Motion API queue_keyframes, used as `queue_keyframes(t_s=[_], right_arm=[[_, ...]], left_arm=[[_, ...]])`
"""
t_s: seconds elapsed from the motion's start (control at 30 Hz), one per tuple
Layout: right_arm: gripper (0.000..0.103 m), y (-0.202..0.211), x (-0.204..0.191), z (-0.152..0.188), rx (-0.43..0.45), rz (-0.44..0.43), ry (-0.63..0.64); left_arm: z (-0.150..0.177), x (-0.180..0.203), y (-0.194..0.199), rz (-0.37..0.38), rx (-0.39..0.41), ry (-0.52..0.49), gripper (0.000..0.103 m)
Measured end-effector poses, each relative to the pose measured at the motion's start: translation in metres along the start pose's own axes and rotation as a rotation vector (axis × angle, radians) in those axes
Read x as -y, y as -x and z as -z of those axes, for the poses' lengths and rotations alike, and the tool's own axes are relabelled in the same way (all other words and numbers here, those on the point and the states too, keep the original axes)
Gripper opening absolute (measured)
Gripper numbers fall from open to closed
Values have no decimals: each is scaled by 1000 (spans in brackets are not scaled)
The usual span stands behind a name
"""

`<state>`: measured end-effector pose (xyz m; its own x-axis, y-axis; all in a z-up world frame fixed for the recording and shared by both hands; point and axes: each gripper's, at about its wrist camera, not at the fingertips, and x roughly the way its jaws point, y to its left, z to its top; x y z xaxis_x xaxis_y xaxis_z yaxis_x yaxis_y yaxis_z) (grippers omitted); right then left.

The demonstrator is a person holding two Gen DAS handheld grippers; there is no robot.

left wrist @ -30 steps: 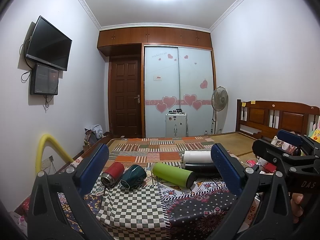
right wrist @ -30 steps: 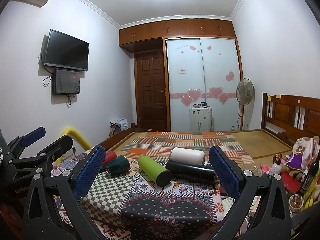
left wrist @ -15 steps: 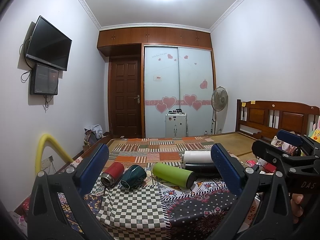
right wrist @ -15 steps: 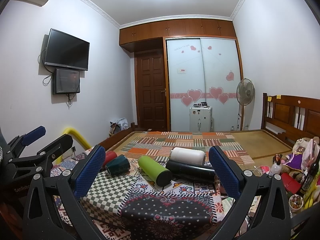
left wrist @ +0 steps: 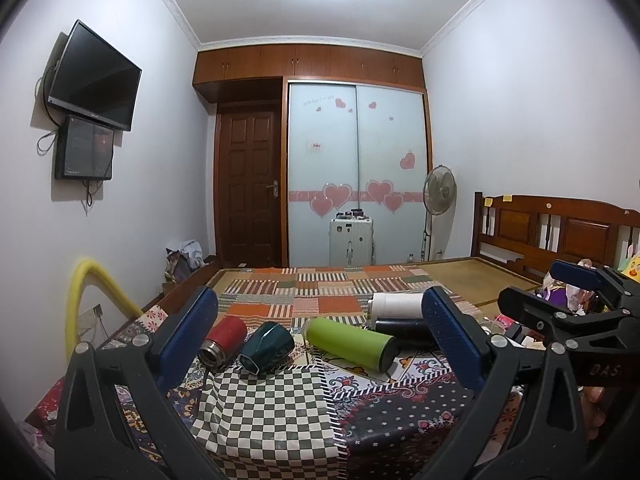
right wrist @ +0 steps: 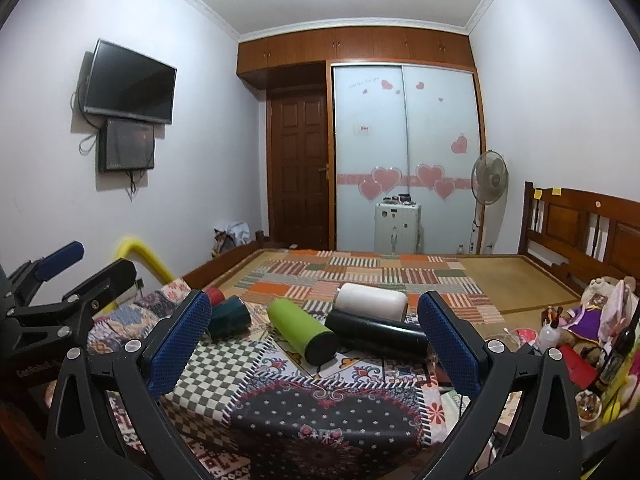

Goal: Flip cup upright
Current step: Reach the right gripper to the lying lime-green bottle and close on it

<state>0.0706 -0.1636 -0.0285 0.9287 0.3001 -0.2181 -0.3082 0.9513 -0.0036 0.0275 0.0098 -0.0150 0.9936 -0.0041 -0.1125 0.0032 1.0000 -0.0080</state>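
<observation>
Right gripper body [left wrist: 604, 370], right of the left gripper's fingers: "DAS", cut off.
Left gripper body [right wrist: 34, 370], left of the right gripper's fingers: "GenRobot", partly hidden.
Wardrobe door lettering [left wrist: 318, 100]: too small to read.

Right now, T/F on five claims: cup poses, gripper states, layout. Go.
1. The green bottle stands upright. False: it lies on its side on the patterned cloth.
2. The left gripper is open and holds nothing. True.
3. The red cup lies beside the dark teal cup. True.
4. The right gripper is shut on the black bottle. False: it is open and short of the cups.
5. The white bottle lies nearer the camera than the black bottle. False: it lies behind it, farther away.
</observation>
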Motion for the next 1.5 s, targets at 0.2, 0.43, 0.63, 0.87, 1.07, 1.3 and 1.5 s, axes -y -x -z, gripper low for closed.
queue_keyframes(t_s=[0.2,0.43,0.63,0.87,1.07,1.3,1.5], right_arm=[[103,-54,3,3,-127,-25,65],[103,-136,2,10,-311,-70,162],[90,-204,-13,14,-495,-195,244],[67,-274,-20,29,-738,-301,285],[61,-303,-19,34,-856,-323,286],[64,-313,-26,39,-893,-278,388],[65,-326,-24,47,-994,-321,333]], left_arm=[[17,-20,-38,-7,-62,18,103],[39,-40,-80,-29,-119,22,103],[58,-52,-112,-33,-163,43,103],[71,-61,-130,-24,-184,69,103],[79,-65,-137,-29,-201,69,103],[80,-67,-139,-40,-208,64,103],[79,-71,-139,-49,-206,69,103]])
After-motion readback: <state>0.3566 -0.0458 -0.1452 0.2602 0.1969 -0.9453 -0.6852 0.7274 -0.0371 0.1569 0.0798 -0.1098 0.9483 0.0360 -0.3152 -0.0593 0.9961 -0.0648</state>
